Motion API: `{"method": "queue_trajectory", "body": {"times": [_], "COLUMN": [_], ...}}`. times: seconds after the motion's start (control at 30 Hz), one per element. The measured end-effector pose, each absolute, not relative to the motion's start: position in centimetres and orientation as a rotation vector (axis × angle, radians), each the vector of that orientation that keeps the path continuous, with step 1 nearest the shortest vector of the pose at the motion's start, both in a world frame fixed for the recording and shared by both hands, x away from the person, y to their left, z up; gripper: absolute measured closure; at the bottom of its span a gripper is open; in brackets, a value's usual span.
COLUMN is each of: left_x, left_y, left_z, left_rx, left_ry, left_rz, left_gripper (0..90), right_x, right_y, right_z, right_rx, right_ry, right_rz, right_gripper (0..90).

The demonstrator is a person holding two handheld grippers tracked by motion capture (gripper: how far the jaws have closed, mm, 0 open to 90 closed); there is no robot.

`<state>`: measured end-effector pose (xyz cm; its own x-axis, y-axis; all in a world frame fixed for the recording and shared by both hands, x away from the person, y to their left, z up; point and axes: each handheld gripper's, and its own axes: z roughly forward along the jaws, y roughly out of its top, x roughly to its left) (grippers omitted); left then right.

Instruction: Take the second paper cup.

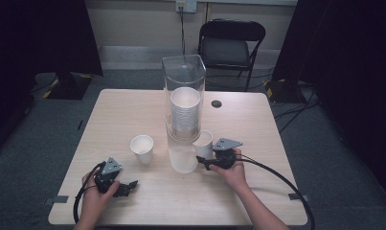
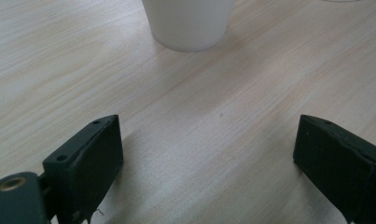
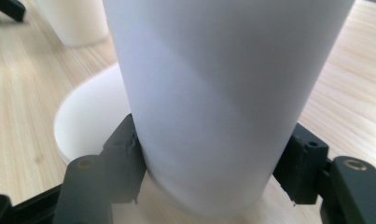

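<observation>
Here the right tongs (image 3: pixel 213 172) are clamped on a cup (image 3: pixel 223 93), held just beside the dispenser (image 1: pixel 183 81) foot. The left tongs (image 2: pixel 209 158) are kept wide open and empty on the table (image 1: pixel 257 124), near a second cup (image 1: pixel 142 148). A carrying step is judged in hand; setting down upright is called for next. Two loose cups are counted, one stack (image 1: pixel 185 111), one dispenser.

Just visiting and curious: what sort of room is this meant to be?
Probably a lab or recording room, not a home: a lone wooden table on grey carpet, dark curtains at both sides, a folding chair, and cabled claws working paper cups.
</observation>
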<state>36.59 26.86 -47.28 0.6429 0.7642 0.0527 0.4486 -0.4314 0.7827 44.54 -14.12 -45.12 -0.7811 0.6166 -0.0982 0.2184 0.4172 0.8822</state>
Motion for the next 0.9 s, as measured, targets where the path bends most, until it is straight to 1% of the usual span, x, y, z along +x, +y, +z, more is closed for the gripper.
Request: {"method": "queue_trajectory", "body": {"times": [0.5, 0.57, 0.6, 0.63, 0.7, 0.77, 0.87, 0.9], "left_x": [36.6, 36.4, 36.3, 36.2, 36.0, 35.6, 34.7, 34.5], "left_y": [26.9, 26.7, 26.7, 26.5, 25.9, 25.1, 23.5, 23.0], "left_z": [-47.3, -47.3, -47.3, -47.2, -46.9, -46.3, -44.9, -44.5], "left_rx": [2.093, 2.082, 2.079, 2.067, 2.076, 2.081, 2.044, 2.028], "left_ry": [0.942, 0.942, 0.923, 0.916, 0.907, 0.849, 0.771, 0.752], "left_rz": [0.526, 0.523, 0.520, 0.501, 0.433, 0.427, 0.375, 0.380], "left_gripper": [7.9, 9.7, 12.5, 16.8, 15.9, 16.3, 16.4, 16.4], "right_x": [44.2, 43.8, 43.7, 43.5, 43.0, 42.4, 41.5, 41.2], "right_y": [-15.2, -15.5, -15.6, -15.8, -16.3, -16.8, -17.4, -17.7], "right_z": [-45.1, -45.1, -45.1, -45.0, -45.0, -45.0, -45.2, -45.3], "right_rx": [0.708, 0.684, 0.680, 0.673, 0.649, 0.621, 0.583, 0.577], "right_ry": [2.249, 2.249, 2.246, 2.249, 2.248, 2.257, 2.274, 2.278], "right_rz": [1.342, 1.337, 1.337, 1.343, 1.351, 1.352, 1.348, 1.354], "right_gripper": [34.7, 34.7, 34.7, 34.7, 34.7, 34.6, 34.6, 34.6]}}
